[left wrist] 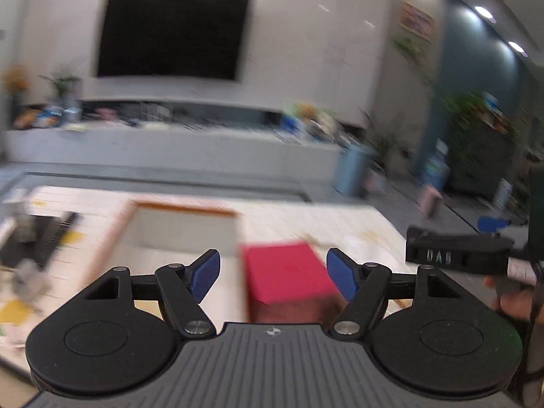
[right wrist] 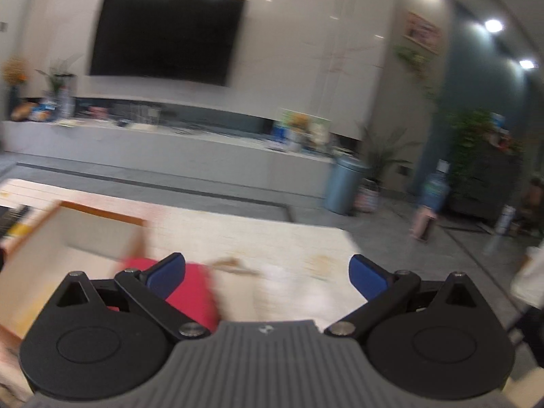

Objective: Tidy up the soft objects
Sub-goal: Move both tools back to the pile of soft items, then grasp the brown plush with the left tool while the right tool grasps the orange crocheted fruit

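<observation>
Left tongs [left wrist: 273, 275] apart, ribbed blue pads; right tongs [right wrist: 267, 277] apart, empty; red blocky cloth [left wrist: 285, 275] beside pale wooden-rimmed box [left wrist: 180, 231]

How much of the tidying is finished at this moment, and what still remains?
Done: nothing I can confirm; the box interior looks bare, though blur hides detail. In hand: nothing, the left tool and right tool are both open and empty. Left: the red block sits on the table beside the box, not in it.
</observation>
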Demonstrator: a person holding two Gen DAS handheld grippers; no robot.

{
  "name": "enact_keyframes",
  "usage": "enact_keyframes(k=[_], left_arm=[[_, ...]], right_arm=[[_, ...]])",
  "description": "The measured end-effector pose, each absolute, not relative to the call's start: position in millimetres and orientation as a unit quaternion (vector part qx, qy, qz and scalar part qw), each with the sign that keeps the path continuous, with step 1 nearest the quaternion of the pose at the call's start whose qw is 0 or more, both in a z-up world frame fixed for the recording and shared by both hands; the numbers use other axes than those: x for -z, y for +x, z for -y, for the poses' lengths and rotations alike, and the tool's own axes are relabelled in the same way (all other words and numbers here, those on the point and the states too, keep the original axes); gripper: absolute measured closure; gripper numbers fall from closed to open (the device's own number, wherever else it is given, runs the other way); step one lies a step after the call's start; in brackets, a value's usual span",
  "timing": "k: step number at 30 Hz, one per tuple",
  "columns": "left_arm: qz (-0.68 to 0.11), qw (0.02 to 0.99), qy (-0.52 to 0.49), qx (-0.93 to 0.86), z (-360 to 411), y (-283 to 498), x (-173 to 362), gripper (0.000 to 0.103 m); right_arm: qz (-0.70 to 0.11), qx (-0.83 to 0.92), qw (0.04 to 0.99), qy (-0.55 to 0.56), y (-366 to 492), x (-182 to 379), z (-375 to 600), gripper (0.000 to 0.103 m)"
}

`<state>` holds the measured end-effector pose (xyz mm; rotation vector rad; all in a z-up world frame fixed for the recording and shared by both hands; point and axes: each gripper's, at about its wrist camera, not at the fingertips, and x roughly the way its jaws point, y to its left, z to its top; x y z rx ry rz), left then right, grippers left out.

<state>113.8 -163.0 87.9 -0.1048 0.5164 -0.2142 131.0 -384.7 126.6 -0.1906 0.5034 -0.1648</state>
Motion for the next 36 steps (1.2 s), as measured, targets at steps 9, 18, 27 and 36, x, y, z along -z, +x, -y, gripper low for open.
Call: enact_keyframes(k=[9,18,27,36], left_arm=[[-0.288,0.944,0.012,0.158,256,162,-7,0.019],[-0.326,0.935,-0.062,0.120,279,192,63,0.019],[-0.356,0.925,-0.094,0.092,287,209,97,0.019],[-0.356,0.919,-0.153,0.076,261,202,99,0.063]], right_arm=[[-0.343,0.096,0.933,-0.051,119,-41,497,0.003],[-0.468,0.123,0.874,-0.050,149,24,499,0.003],[-0.497,0.035,0.865,-0.062,172,67,479,0.013],[-0.475,0.023,0.880,-0.003,172,63,497,0.050]])
